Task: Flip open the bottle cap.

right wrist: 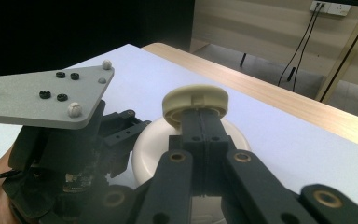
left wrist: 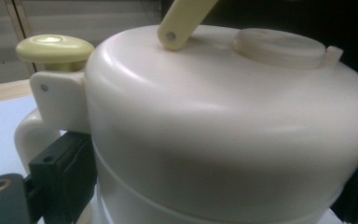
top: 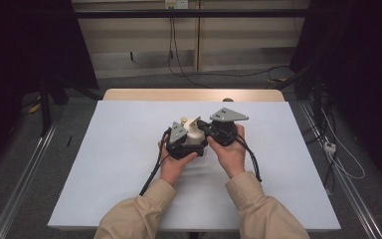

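Observation:
A cream plastic pot (top: 195,135) stands mid-table on the white sheet. Seen close in the left gripper view, the pot (left wrist: 223,130) has a pale yellow handle (left wrist: 182,18), a yellow knob (left wrist: 53,49) over its side grip, and a round cap (left wrist: 279,46) on top. My left gripper (left wrist: 209,186) is shut on the pot's body, one black pad on each side. My right gripper (right wrist: 199,119) comes in from the right with its jaws pressed together on the near edge of the round cap (right wrist: 196,98). The left gripper (right wrist: 51,135) sits at that view's left.
The white sheet (top: 129,164) covers a wooden table whose far edge (top: 189,94) shows bare. Black cables (top: 151,172) trail from both grippers toward the person. Dark curtains, floor rails and wall cables lie around the table.

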Motion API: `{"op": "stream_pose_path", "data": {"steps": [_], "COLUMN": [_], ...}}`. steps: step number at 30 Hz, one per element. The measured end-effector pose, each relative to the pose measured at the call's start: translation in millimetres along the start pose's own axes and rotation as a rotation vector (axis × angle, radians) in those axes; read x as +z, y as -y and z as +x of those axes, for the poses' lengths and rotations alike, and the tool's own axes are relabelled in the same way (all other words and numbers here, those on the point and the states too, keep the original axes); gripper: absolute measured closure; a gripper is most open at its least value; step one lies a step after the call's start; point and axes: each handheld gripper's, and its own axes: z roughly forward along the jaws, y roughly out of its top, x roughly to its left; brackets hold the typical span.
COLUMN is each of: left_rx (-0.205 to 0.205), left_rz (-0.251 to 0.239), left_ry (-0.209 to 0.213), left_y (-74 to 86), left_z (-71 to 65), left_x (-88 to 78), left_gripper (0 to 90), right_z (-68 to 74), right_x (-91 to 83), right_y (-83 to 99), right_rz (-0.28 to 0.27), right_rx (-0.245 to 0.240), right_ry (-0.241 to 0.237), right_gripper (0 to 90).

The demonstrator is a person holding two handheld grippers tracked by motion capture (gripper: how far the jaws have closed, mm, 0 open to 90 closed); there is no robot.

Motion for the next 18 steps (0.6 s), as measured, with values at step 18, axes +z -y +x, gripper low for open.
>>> {"op": "stream_pose_path", "data": {"steps": [18], "left_rx": [-0.001], "left_rz": [-0.002], "left_ry": [0.000], "left_y": [0.1], "left_z": [-0.1], "left_x": [0.2], "left_gripper": [6.2], "right_z": [0.1], "right_x": [3.1], "right_y": [-1.1], "right_rz": [-0.007], "right_rx": [0.006], "right_ry": [0.006], "right_gripper": [90.0]}}
